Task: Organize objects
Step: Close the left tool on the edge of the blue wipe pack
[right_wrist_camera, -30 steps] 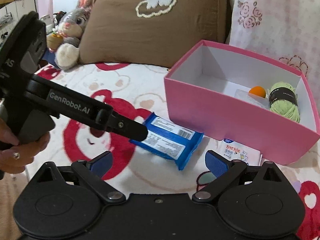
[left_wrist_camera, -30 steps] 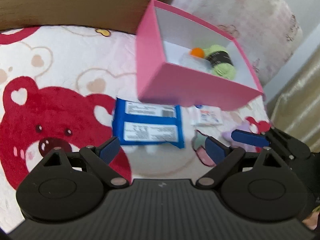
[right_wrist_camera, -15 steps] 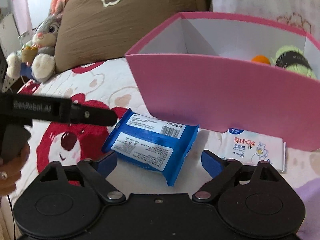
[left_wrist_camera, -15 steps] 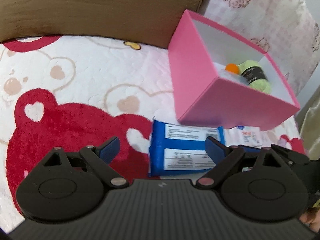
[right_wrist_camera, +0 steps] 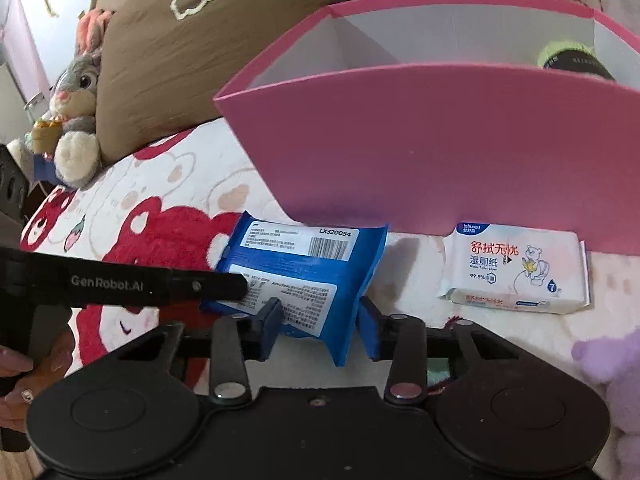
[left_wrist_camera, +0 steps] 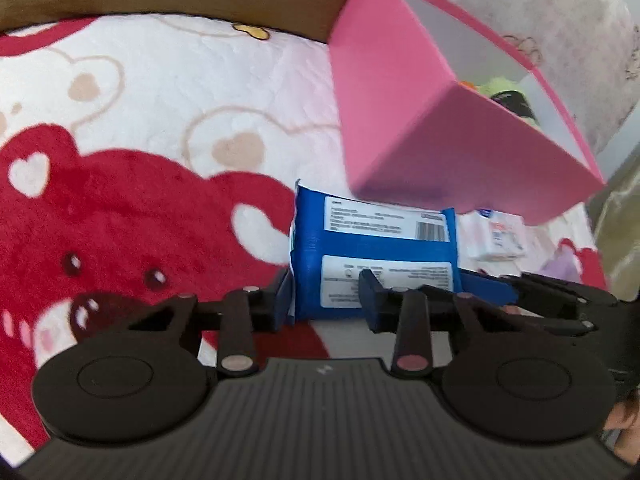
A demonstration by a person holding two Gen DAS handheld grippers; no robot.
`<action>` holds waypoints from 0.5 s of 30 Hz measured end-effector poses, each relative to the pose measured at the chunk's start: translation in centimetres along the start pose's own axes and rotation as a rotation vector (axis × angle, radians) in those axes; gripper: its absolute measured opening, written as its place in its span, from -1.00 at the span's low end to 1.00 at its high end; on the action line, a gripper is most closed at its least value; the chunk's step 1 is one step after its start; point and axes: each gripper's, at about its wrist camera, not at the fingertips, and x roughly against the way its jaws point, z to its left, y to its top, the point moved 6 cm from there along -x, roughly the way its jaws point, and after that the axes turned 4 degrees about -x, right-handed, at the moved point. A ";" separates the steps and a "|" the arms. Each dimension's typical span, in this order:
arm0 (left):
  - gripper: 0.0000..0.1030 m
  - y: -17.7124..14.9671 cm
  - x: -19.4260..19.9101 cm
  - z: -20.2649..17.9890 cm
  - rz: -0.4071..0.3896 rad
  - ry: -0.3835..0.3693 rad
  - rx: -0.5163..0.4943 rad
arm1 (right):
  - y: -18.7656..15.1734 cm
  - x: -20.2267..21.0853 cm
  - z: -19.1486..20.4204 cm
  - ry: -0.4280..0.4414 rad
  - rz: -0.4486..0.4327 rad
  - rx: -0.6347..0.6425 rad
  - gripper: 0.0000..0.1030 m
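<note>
Both tongs have dropped toward the bed and closed since the earlier frames, where their jaws stood wide apart over the blue pack. The left tongs (left_wrist_camera: 326, 300) have just been closing and now clamp the near-left end of the blue pack (left_wrist_camera: 372, 256). The right tongs (right_wrist_camera: 320, 320) have likewise just been closing and now clamp the near-right corner of the blue pack (right_wrist_camera: 308, 276), which buckles upward between the pads. In the right wrist view the left tongs reach in from the left, and their arm carries the marking "GenRobot.AI".

Gripping the soft pack at two separate points is judged to keep it from sagging or folding on the lift. It lies label side up on the bear-print blanket (left_wrist_camera: 120, 208), just in front of the pink box (right_wrist_camera: 440, 140), the likely destination. White labels on the pack carry a barcode and the code "LX320054"; the smaller print is too fine to read.

A white wipes pack (right_wrist_camera: 516, 276) lies flat to the right, against the box's front wall. Its legible print includes "99.9%" and a "7"; the brand tab at its top corner is too small to read with confidence. A green yarn ball (right_wrist_camera: 568, 54) with a dark band sits inside the box. A plush rabbit (right_wrist_camera: 76, 92) leans on a brown pillow (right_wrist_camera: 200, 48) behind.
</note>
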 end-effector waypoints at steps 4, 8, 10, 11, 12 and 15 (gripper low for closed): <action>-0.32 -1.0 0.3 -1.5 0.058 -0.096 0.039 | -0.6 1.5 0.3 -0.077 0.046 0.058 -0.25; -0.33 -2.8 0.1 -3.5 0.139 -0.140 0.041 | -1.4 3.5 -0.2 -0.137 0.113 0.055 -0.25; -0.33 -2.9 0.1 -3.8 0.124 -0.132 0.062 | -1.8 4.0 -0.9 -0.137 0.113 0.033 -0.21; -0.35 -3.0 0.0 -4.0 0.122 -0.132 0.071 | -2.0 4.1 -1.4 -0.136 0.117 0.014 -0.19; -0.36 -2.9 0.0 -4.0 0.116 -0.122 0.072 | -2.2 4.1 -1.8 -0.133 0.122 -0.004 -0.17; -0.36 -2.4 -0.2 -3.7 0.081 -0.069 0.044 | -2.5 4.4 -2.8 -0.095 0.120 -0.037 -0.16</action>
